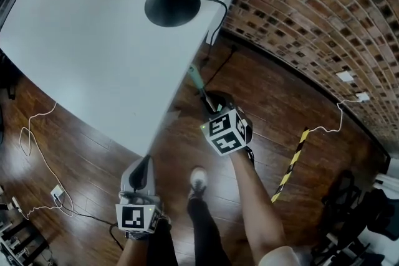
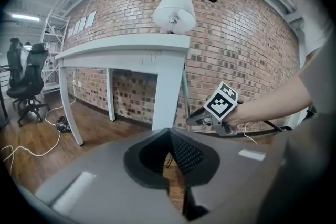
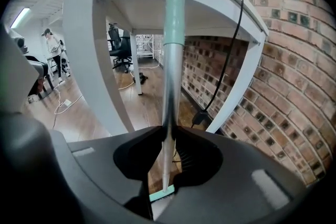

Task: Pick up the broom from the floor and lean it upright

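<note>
Broom [image 3: 169, 97]: slim, metallic, mint-tipped

Jaws of the right gripper [image 3: 169, 132] hide the broom [image 3: 169, 92] head — bar a teal sliver.

No word, brand or number can be read in any view. The only sign-like marks are black-and-white square codes. In the head view one shows on the marker cube [image 1: 136, 216] of the left hand-held gripper [image 1: 144, 163], at 7 o'clock. Two more show on the second cube [image 1: 227, 131], on the right hand-held gripper [image 1: 210, 99], just off centre toward 4 o'clock. A yellow-and-black warning strip [image 1: 291, 165] lies on the floor [image 1: 75, 165] at 4 o'clock. In the left gripper view, pale sheets [image 2: 84, 21] hang on the brick wall [image 2: 236, 50] at 10 o'clock, perhaps printed but too small to read.
</note>
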A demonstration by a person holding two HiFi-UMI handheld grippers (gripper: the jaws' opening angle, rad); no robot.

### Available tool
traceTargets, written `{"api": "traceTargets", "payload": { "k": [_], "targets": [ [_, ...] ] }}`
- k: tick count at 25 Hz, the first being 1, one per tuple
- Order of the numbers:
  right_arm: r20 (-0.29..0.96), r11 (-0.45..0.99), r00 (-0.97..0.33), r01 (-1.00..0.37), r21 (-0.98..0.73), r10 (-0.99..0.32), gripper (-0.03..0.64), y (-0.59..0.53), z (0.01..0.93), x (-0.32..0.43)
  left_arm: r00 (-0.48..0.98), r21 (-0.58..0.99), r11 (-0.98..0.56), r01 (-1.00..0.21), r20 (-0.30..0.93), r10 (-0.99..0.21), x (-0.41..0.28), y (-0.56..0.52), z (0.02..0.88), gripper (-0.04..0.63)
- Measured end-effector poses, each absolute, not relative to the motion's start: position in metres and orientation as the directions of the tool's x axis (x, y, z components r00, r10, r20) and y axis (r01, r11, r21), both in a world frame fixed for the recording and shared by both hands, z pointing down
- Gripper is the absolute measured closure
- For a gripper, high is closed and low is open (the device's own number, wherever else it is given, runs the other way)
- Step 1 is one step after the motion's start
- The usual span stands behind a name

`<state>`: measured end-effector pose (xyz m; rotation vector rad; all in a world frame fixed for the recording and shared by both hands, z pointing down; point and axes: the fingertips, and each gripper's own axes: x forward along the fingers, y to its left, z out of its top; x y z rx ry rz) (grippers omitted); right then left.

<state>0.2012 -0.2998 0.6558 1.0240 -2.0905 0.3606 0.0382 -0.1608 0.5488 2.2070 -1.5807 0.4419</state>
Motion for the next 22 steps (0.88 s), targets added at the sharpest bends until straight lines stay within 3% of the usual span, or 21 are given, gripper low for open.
{"api": "traceTargets", "payload": {
  "k": [22],
  "targets": [
    [0.691, 0.616, -0.392, -0.781, 0.098, -0.607, 0.492, -0.324, 0.657, 0.206, 0.344, 0.117, -0.33, -0.937, 0.479, -0.808, 0.042, -0.171, 0.57, 0.594]
  ]
}}
